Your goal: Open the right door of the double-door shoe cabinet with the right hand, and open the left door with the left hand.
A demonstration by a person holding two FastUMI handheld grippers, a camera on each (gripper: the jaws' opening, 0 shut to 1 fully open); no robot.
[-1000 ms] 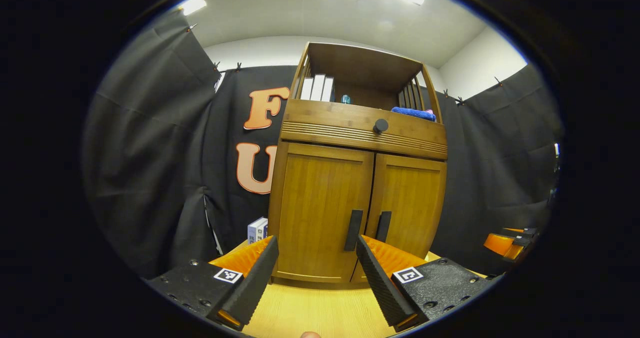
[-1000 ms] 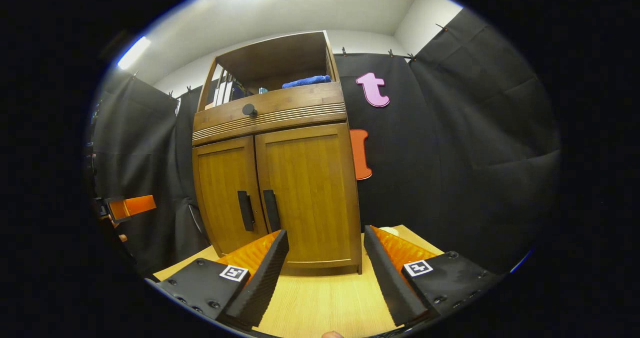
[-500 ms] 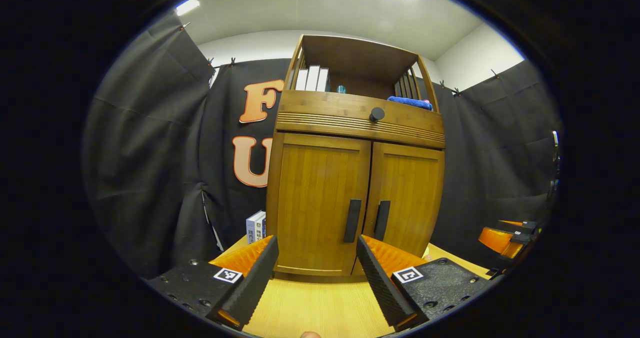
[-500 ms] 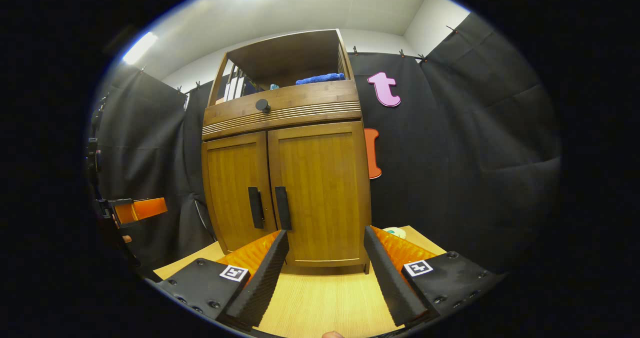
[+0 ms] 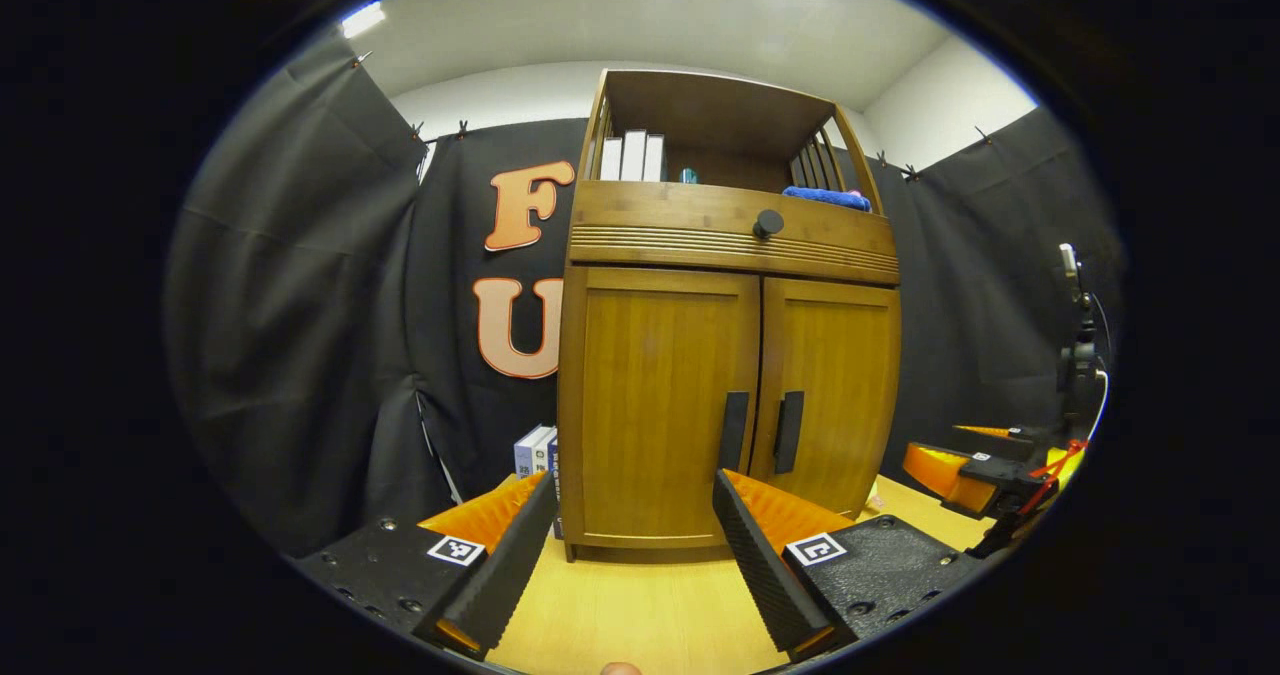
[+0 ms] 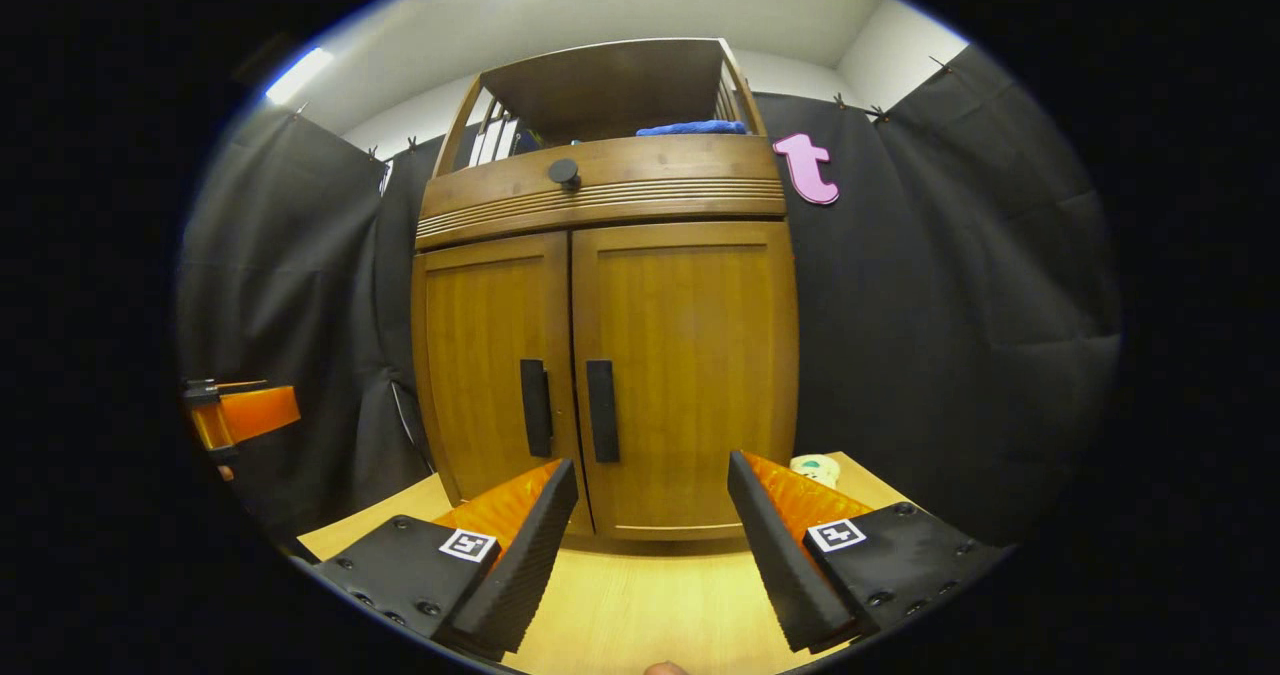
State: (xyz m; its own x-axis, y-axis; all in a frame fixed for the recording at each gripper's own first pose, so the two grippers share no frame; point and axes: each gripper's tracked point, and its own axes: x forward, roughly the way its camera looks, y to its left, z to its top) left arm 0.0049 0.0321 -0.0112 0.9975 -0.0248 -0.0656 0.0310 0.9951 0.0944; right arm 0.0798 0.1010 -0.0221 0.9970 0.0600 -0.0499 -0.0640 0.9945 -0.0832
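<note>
Both tools open in front of the closed shoe cabinet, no door touched yet.

In the left gripper view, the left tool has its two fingers spread wide with nothing between them, and it looks at the shoe cabinet standing on the bench; the left door is closed, its dark handle just beside the middle seam, probably so each door is pulled from the centre. The right tool waits at the far right, apart from the cabinet. In the right gripper view, the right tool is also wide open and empty, facing the closed right door; its handle is a little left of the open fingers, so I judge the tool must shift left to take it.
</note>
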